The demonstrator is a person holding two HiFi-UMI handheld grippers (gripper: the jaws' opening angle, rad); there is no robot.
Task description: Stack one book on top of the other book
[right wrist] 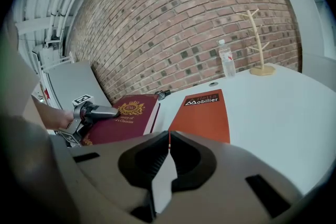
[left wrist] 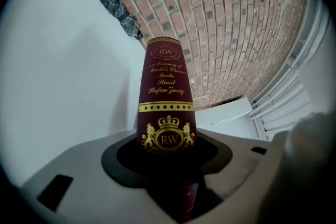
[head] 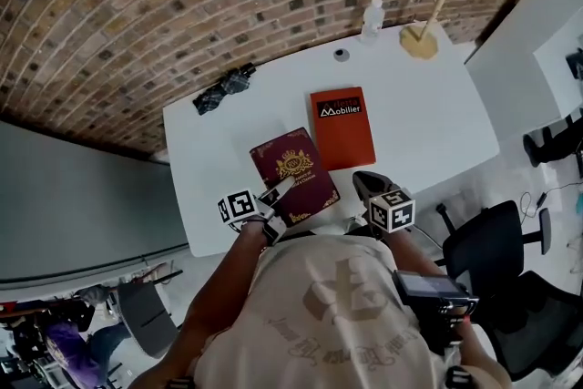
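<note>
1. The person's shirt (head: 337, 314) fills the bottom of the head view; just past it both grippers reach over the near edge of the white worktop (head: 428, 123)
2. The left gripper (head: 278, 191) is clamped on the near edge of the maroon book (head: 296, 173). Its own view shows the jaws set apart by the book's thickness, with the gold-lettered spine (left wrist: 165, 97) standing between them
3. The right gripper (head: 364, 182) holds nothing. In its own view the jaws meet tip to tip, and it hangs above the worktop near the red book (right wrist: 202, 115)
4. The red book lies flat further back on the worktop, just beside the maroon book's far right corner
5. The step in hand looks like the carry: the maroon book is gripped but not yet on the red one. I cannot tell whether its far edge is clear of the worktop
6. The next move calls for lifting the maroon book high enough to clear the red cover, shifting it to the right and away from the person, squaring the edges, then setting it down and opening the left gripper
</note>
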